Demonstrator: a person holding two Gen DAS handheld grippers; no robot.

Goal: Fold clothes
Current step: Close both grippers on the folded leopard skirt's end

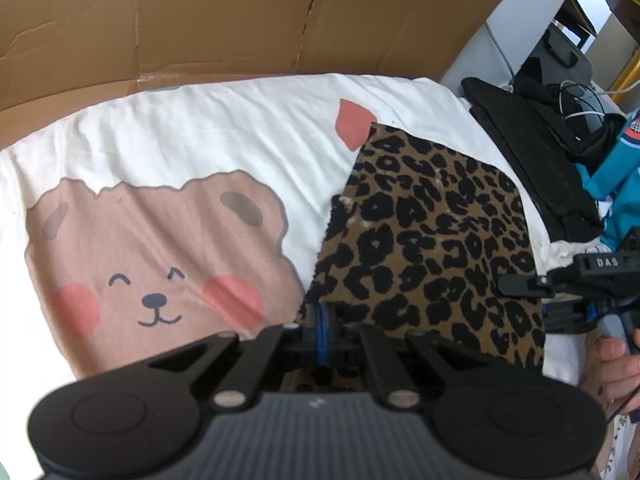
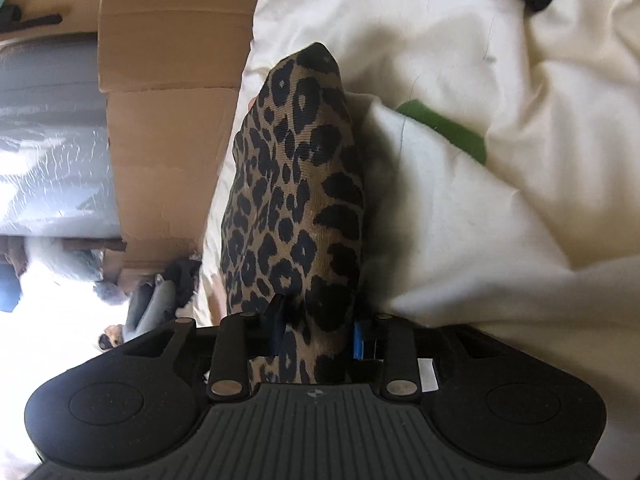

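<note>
A leopard-print garment (image 1: 436, 248) lies folded on a white bed sheet with a brown bear print (image 1: 160, 248). My left gripper (image 1: 320, 320) is shut on the garment's near left corner. My right gripper (image 1: 516, 284) shows at the right edge of the left wrist view, at the garment's right side. In the right wrist view the right gripper (image 2: 320, 328) has its fingers around the leopard-print garment (image 2: 296, 184), which runs up between them; the jaws look closed on the cloth.
A brown cardboard sheet (image 1: 224, 20) stands behind the bed. A pile of black clothes (image 1: 536, 148) and a teal item (image 1: 616, 184) lie at the right. Rumpled white bedding (image 2: 500, 140) with a green patch (image 2: 444, 128) lies right of the garment.
</note>
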